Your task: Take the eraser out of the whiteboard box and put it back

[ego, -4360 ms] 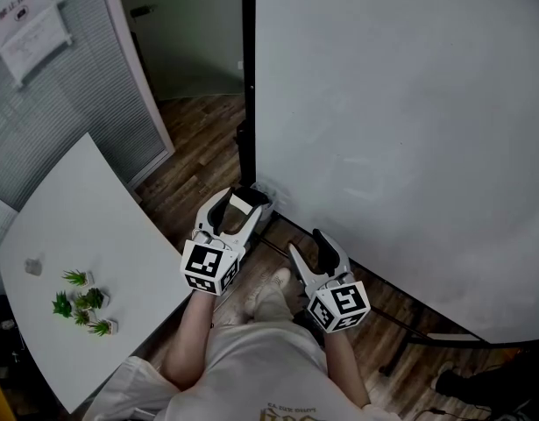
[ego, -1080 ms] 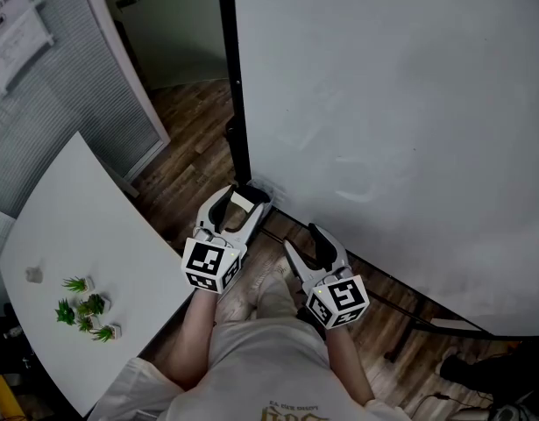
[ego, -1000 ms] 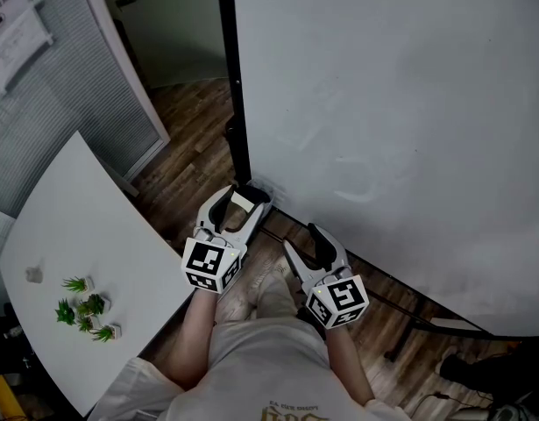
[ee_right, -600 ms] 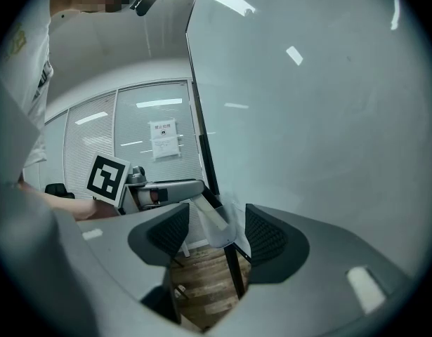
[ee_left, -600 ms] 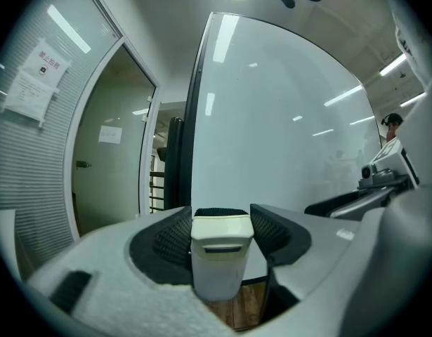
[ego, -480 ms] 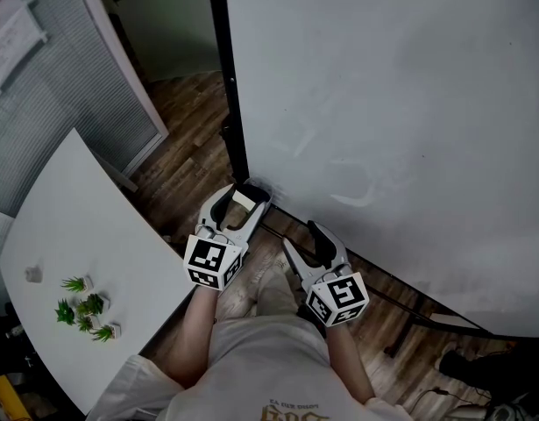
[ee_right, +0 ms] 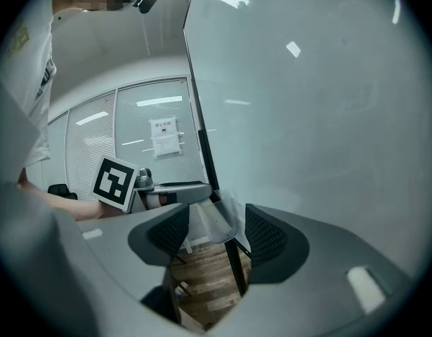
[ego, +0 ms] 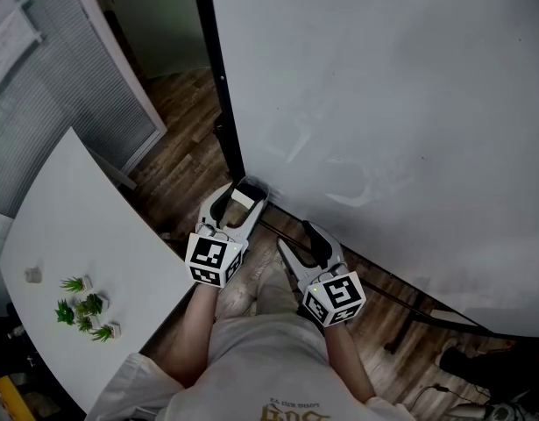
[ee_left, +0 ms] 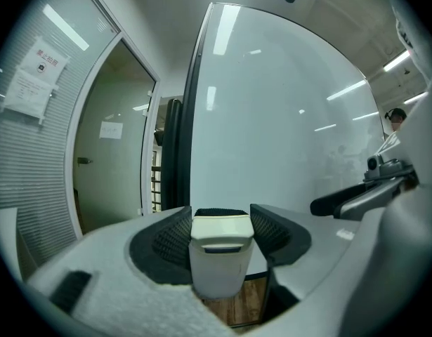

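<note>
White eraser sits pinched between jaws of left gripper; jaws of right gripper stand spread, empty.

A white table fills the lower left of the head view, carrying a cluster of small green plants and, apart from them, a small grey object too small to identify. Dark wood floor runs between the table and a large whiteboard edged by a black post. Behind the table stands a partition with grey blinds, with printed sheets stuck to it beside a doorway.
</note>
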Demonstrator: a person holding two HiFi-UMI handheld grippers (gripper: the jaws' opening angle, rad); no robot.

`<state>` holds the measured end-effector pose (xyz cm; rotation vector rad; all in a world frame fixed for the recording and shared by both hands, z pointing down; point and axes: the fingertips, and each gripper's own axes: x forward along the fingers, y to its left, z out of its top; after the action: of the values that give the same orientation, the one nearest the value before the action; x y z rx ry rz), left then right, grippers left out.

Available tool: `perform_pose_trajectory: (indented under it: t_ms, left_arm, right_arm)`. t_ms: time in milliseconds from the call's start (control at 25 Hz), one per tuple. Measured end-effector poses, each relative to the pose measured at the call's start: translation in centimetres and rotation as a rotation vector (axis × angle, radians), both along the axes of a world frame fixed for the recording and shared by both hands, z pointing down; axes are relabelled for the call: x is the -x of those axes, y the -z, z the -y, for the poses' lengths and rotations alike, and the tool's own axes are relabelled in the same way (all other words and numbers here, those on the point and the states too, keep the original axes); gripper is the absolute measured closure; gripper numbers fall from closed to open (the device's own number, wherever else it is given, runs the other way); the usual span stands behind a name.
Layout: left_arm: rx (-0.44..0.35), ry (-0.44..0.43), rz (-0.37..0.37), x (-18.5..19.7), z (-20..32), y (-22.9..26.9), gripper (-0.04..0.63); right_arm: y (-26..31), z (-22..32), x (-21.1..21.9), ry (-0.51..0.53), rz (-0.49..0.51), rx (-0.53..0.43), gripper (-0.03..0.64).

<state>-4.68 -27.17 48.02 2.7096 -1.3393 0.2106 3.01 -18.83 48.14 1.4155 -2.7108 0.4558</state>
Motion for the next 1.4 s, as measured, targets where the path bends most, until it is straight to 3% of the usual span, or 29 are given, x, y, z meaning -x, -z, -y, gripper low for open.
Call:
perform_pose_trajectory:
  t_ms: [640, 1000, 1240, 1400]
  left_arm:
    - [0.017, 0.02, -0.001, -0.4, 0.3, -0.9, 0.334]
    - [0.032, 0.019, -0.062, 0.0, -0.1, -0.5, 0.322]
    - [0.001, 0.03, -0.115, 1.3, -0.9, 1.4, 0.321]
    - [-0.029, 0.033, -0.131, 2.3, -2.0, 2.9, 0.327]
  right_arm:
    - [-0.3, 0.1, -0.7, -0.008, -0.002, 0.007, 0.374]
    - [0.2, -0.2, -0.9, -0.02, -0.01, -0.005, 0.376]
    - [0.9, -0.5, -0.9, -0.023, -0.012, -0.024, 0.376]
    - [1.4, -0.9, -0.9, -0.03, -0.023, -0.038, 0.416]
